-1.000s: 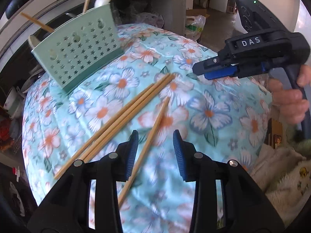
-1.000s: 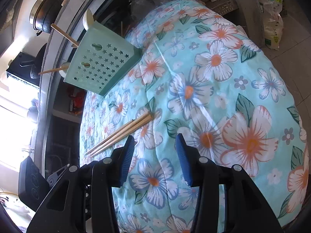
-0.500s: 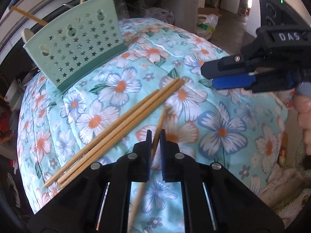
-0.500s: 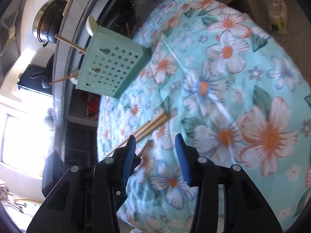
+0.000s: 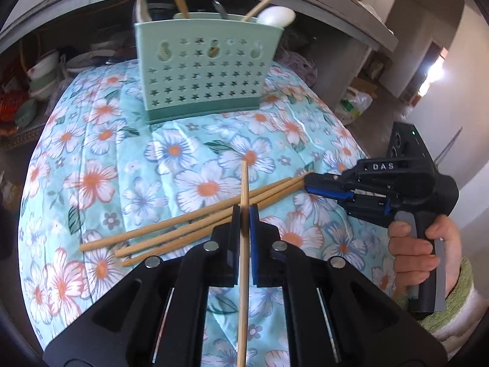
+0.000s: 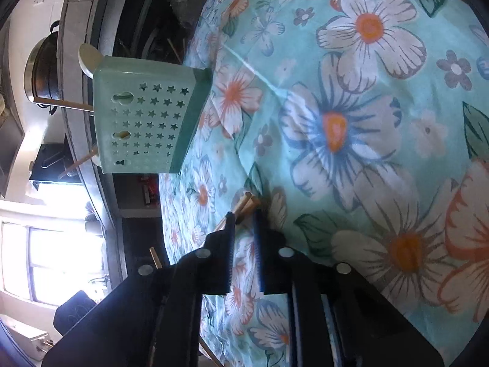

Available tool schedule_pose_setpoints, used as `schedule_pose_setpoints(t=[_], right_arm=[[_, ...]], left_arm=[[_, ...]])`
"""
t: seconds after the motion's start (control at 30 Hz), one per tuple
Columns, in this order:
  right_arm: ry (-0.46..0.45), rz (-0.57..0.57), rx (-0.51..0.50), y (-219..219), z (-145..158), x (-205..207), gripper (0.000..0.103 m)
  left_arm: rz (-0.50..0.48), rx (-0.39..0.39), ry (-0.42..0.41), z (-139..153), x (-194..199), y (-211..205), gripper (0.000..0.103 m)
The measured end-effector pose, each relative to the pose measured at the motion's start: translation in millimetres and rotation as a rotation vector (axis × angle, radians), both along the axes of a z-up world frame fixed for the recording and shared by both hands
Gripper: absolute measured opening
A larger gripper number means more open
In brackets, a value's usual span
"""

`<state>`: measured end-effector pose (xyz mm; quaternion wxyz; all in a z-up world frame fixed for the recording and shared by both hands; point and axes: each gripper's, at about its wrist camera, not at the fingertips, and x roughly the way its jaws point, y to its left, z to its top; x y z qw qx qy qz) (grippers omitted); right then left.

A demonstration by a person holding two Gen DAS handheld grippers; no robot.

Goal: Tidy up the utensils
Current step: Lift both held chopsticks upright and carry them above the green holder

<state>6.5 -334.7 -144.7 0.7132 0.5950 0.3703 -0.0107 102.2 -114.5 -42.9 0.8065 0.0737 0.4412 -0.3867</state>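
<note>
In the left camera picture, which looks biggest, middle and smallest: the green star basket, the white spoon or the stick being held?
1. Mint-green plastic star-holed basket: biggest.
2. Wooden chopstick held in the left gripper: long but thin, and nearest the camera, so unsure.
3. White spoon: smallest.

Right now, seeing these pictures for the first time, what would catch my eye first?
Probably the single chopstick clamped upright between the jaws of the left gripper, lifted above three more chopsticks lying on the flowered cloth. Behind them stands a mint-green utensil holder with star-shaped holes, already holding sticks and a spoon. The right gripper reaches for the ends of the lying chopsticks.
</note>
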Motion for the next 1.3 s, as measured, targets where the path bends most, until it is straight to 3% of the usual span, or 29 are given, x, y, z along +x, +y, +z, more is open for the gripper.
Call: schedule_pose_setpoints(t=[0.2, 0.37, 0.5, 0.67, 0.73, 0.83, 0.97, 1.3], right_arm=[[-0.004, -0.086, -0.054, -20, 16, -22, 0.011], [0.002, -0.113, 0.014, -27, 9, -31, 0.013], [0.027, -0.126, 0.061, -28, -4, -29, 0.022], [0.030, -0.156, 0.086, -25, -13, -20, 0.020], [0.028, -0.165, 0.077, -25, -14, -18, 0.013], [0.017, -0.184, 0.083, -27, -12, -22, 0.012], [-0.026, -0.210, 0.012, -33, 11, -35, 0.011], [-0.176, -0.187, -0.329, -18, 99, -47, 0.008]], left_arm=[[0.035, -0.019, 0.000, 2, 5, 12, 0.004], [0.043, -0.027, 0.006, 2, 8, 12, 0.004], [0.041, -0.026, 0.009, 1, 7, 12, 0.004], [0.044, -0.025, 0.007, 1, 5, 11, 0.004], [0.049, -0.026, 0.010, 0, 5, 12, 0.004], [0.058, -0.030, 0.012, 1, 5, 15, 0.004], [0.068, -0.039, 0.011, 4, 8, 19, 0.004], [0.115, -0.091, -0.008, 26, 20, 29, 0.004]])
